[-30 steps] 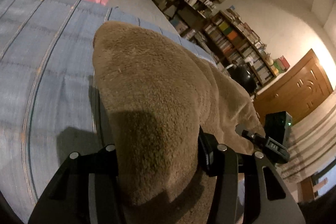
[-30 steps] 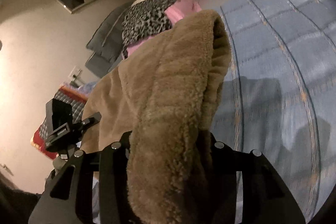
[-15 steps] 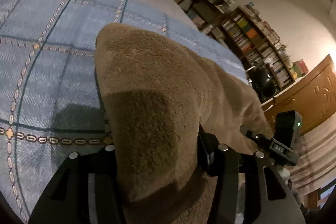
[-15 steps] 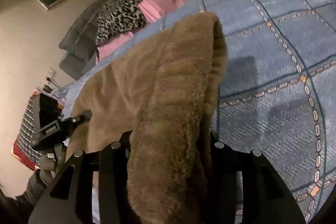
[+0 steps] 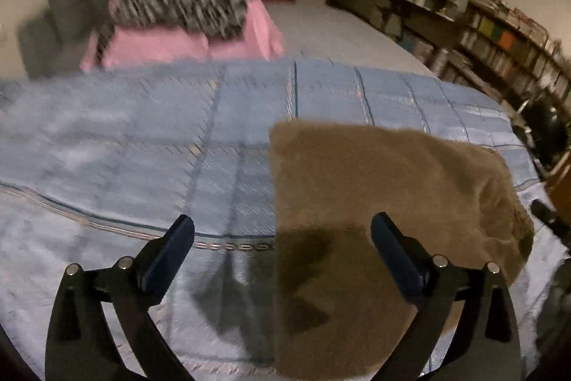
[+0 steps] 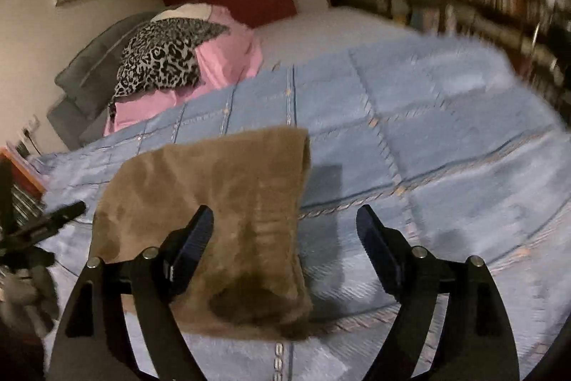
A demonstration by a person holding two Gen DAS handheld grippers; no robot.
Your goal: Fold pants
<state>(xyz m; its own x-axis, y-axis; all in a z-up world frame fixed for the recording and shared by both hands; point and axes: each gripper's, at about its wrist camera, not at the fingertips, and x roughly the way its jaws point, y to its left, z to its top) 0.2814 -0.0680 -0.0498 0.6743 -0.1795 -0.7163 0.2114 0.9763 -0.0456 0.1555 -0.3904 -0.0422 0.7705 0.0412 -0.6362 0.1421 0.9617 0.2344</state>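
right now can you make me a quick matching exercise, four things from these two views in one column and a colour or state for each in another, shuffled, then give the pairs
Things
1. fleece pants
2. bedspread
3. left gripper
4. leopard-print garment

Colour or state
A. lies on top of pink cloth
B. light blue with a grid of stitched lines
C. tan, folded, lying flat on the bed
D. jaws spread wide, holding nothing

Pairs: 1-C, 2-B, 3-D, 4-A

The left gripper's jaws have just been opening; the pants lie loose on the bed beneath them.
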